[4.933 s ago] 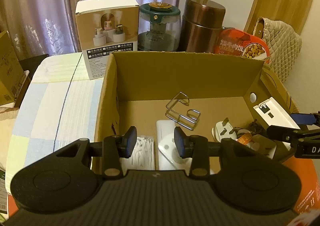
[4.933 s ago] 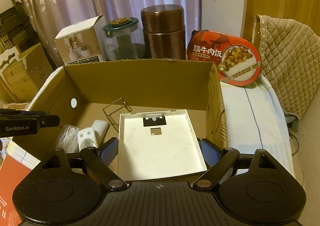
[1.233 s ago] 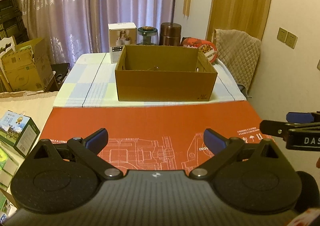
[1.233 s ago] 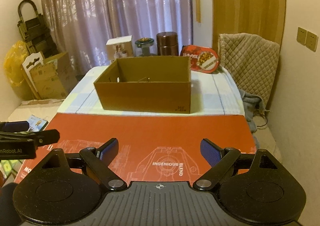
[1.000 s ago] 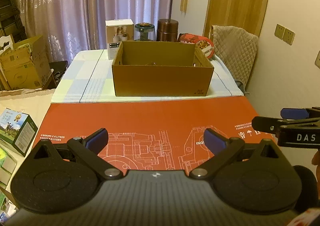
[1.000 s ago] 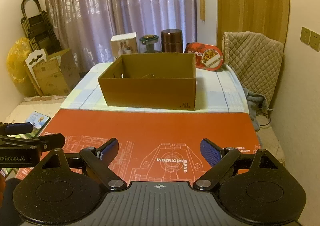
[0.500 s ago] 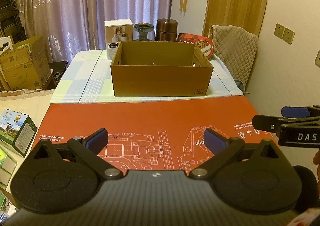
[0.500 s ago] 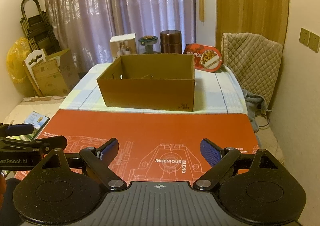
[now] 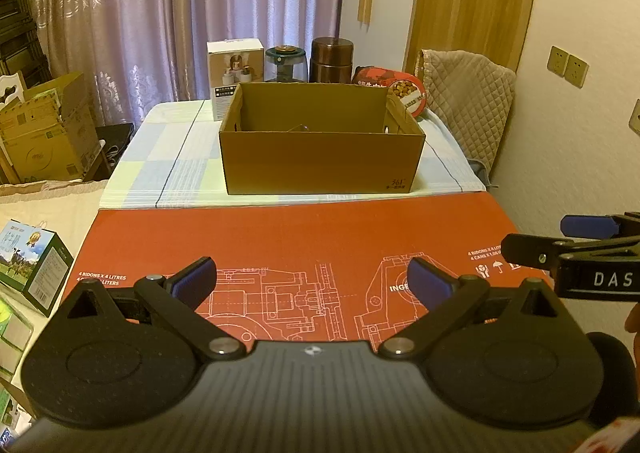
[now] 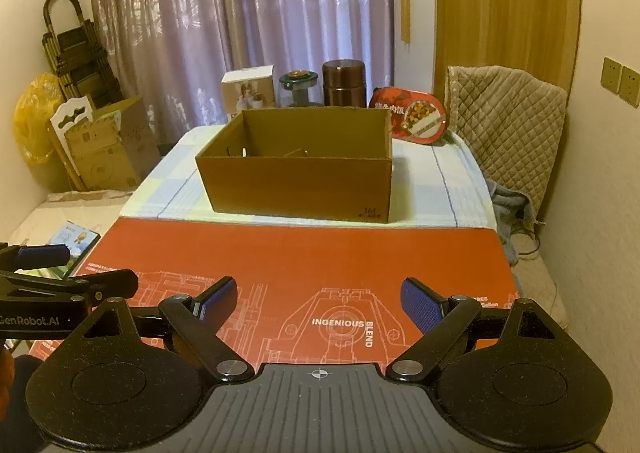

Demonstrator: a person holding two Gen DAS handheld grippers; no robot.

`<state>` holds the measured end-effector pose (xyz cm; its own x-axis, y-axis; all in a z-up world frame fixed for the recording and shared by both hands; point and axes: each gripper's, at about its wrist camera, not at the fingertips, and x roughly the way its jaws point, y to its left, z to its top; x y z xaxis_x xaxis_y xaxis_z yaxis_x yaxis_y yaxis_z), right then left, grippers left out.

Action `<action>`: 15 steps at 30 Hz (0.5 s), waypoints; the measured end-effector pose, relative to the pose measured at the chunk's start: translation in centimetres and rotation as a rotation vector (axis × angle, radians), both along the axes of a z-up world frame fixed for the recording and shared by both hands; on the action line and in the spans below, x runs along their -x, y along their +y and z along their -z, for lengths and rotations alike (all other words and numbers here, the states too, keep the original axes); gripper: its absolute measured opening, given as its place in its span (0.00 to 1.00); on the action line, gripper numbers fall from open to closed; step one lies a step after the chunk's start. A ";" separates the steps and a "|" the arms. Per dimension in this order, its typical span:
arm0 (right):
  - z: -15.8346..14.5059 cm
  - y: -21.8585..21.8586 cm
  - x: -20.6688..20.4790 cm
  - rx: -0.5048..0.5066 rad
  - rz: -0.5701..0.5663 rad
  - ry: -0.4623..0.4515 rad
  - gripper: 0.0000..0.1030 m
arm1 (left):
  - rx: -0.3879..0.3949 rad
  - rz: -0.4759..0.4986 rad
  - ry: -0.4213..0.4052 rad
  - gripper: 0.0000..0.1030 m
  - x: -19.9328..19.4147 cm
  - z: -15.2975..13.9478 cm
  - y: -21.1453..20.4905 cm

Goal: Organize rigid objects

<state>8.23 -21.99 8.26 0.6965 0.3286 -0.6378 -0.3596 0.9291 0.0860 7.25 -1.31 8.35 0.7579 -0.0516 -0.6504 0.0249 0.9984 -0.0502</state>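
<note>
You held both tools low over the red printed sheet (image 9: 304, 237), well back from the open cardboard box (image 9: 322, 159) that stood on the checked cloth (image 9: 168, 157) beyond the sheet's far edge. The left gripper (image 9: 312, 280) had its blue pads spread wide with only the sheet showing between them; the right gripper (image 10: 318, 299) stood just as wide and just as empty. The box sat with its long axis running across your view, one long wall square to you and its open mouth facing straight up. Inside, only the tip of a thin wire piece (image 10: 296, 152) showed above the near wall; whatever else lay in there was hidden. From here the likely trouble looked to be reach: a tool brought in too low would catch the near wall and push the light box across the cloth, perhaps into the white carton (image 9: 235, 65), the glass jar (image 9: 286, 63), the brown canister (image 9: 332, 59) and the red food tray (image 10: 418, 119) crowded just behind its back wall. With nothing loose visible on the sheet, a blind grab into the box could also snag the wire piece.
</note>
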 end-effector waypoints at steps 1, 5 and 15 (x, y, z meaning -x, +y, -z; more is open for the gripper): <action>0.0 0.0 0.0 -0.001 0.000 0.000 0.84 | -0.001 0.000 0.000 0.97 0.0 0.0 0.0; 0.0 0.0 0.0 0.001 0.001 -0.001 0.84 | 0.000 0.001 -0.001 0.97 -0.1 -0.1 -0.1; 0.0 0.0 0.0 -0.001 0.001 0.000 0.84 | -0.003 0.006 -0.001 0.97 -0.3 0.0 -0.3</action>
